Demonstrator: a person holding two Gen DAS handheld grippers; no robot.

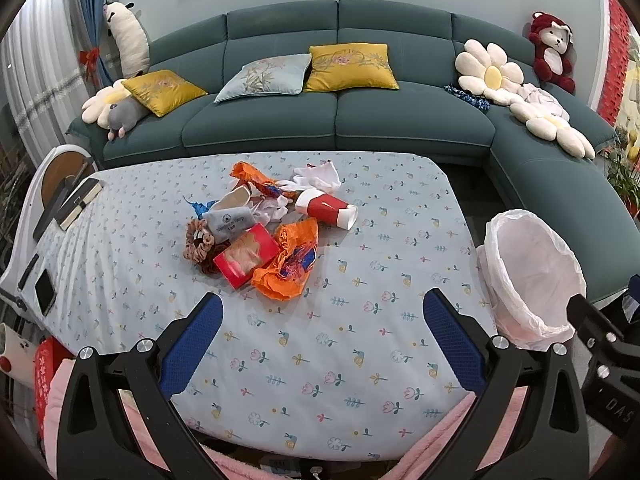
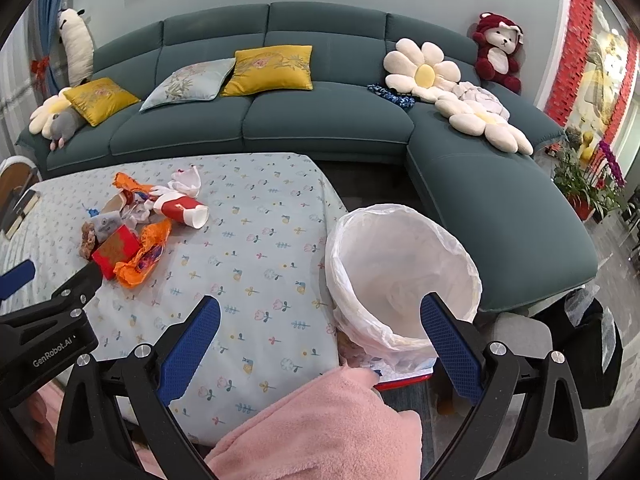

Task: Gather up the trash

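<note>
A pile of trash lies on the floral tablecloth (image 1: 360, 320): a red box (image 1: 245, 258), orange wrappers (image 1: 294, 264), a tipped red-and-white paper cup (image 1: 328, 208), white tissues (image 1: 318, 178), a grey pouch (image 1: 230, 222) and a brown scrunchie (image 1: 198, 240). The pile also shows in the right wrist view (image 2: 136, 232). A bin lined with a white bag (image 1: 532, 272) (image 2: 404, 268) stands off the table's right edge. My left gripper (image 1: 322, 344) is open and empty above the near table, short of the pile. My right gripper (image 2: 320, 348) is open and empty, between the table edge and the bin.
A teal sectional sofa (image 1: 340, 120) with cushions and plush toys is behind the table. Books (image 1: 78, 202) and a phone (image 1: 45, 290) lie at the table's left edge. A pink fleece (image 2: 320, 428) lies at the near edge. Potted plants (image 2: 592, 184) stand at the far right.
</note>
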